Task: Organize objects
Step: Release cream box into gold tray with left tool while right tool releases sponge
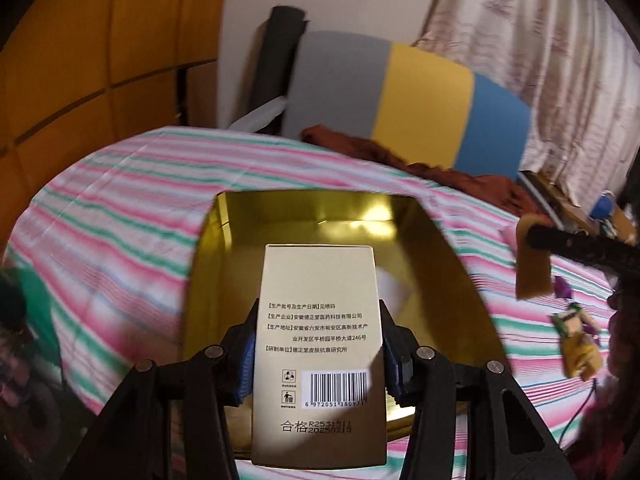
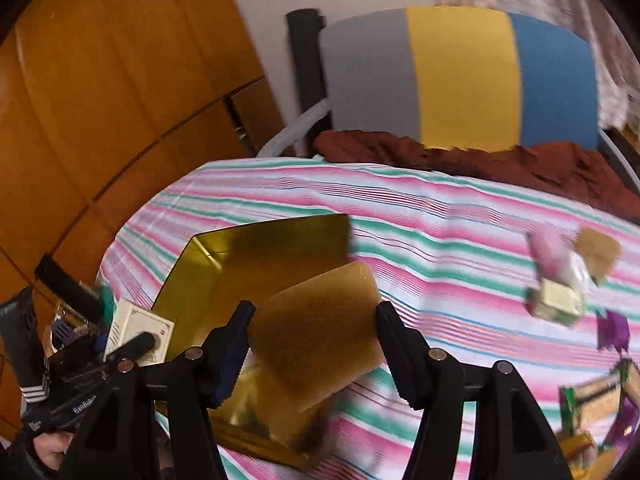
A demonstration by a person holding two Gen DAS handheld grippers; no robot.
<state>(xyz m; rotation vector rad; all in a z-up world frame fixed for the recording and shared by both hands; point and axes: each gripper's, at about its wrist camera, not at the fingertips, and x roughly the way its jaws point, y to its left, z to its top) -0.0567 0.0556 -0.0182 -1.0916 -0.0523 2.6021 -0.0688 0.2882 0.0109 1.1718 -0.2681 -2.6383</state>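
Clamped between the blue pads of the left hand-held gripper (image 1: 318, 354), a pale gold carton (image 1: 320, 344) hangs over the open gold box (image 1: 216, 280), which sits on the striped bed (image 1: 120, 200) near its front edge. Its grip is low on the carton, so a tilt could catch the box wall. The right hand-held gripper (image 2: 312, 336) pinches a gold card (image 2: 320, 320) by its corners; that card could twist free. Loose packets (image 2: 556, 288) lie toward the bed's right edge.

Striped bed (image 1: 120, 200) under gold tray (image 1: 224, 248), snack packets (image 1: 576, 340).
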